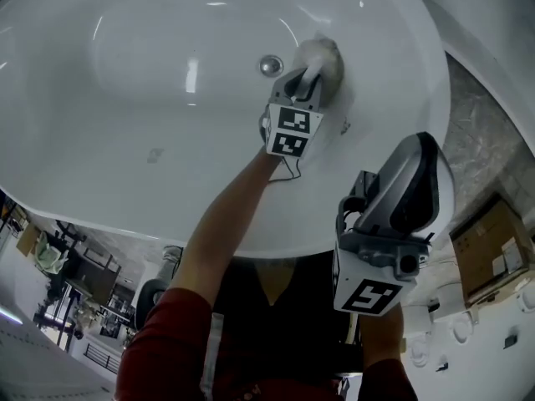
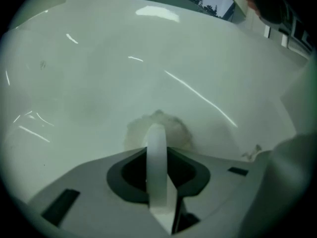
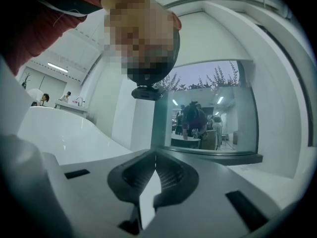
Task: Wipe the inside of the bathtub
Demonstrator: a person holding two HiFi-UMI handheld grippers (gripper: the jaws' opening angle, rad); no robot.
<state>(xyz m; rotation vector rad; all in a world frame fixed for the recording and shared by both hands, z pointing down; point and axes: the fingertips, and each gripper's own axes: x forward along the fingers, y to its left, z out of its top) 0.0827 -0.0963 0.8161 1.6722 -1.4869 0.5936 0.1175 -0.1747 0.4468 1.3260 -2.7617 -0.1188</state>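
Bathtub (image 1: 167, 98): white, oval, glossy, with light streaks on its curved walls. I see in it only the drain, a cloth and the left claw.
Drain (image 1: 269, 65): small round metal fitting on the tub floor; my reference for every place below.
Cloth (image 1: 328, 55): pale, crumpled wad, soft and fuzzy at the edge, just right of the drain and pressed against the tub's inner surface. In the left gripper view the cloth (image 2: 163, 128) bulges out past the jaw tips.
Left claw (image 1: 313, 69): inside the tub, just right of the drain. The left claw (image 2: 157, 135) is pinched narrow on the cloth, its white jaws meeting in one thin edge.
Right claw (image 1: 411, 192): outside the tub, well below and right of the drain, held over the rim and facing up towards me. In its own view the right claw (image 3: 154, 167) has ribbed dark pads closed together with nothing between them.
Floor (image 1: 481, 132): grey, mottled, stone-like, right of the drain beyond the tub rim.
Cardboard box (image 1: 489, 249): brown, rectangular, on the floor far right of the drain.
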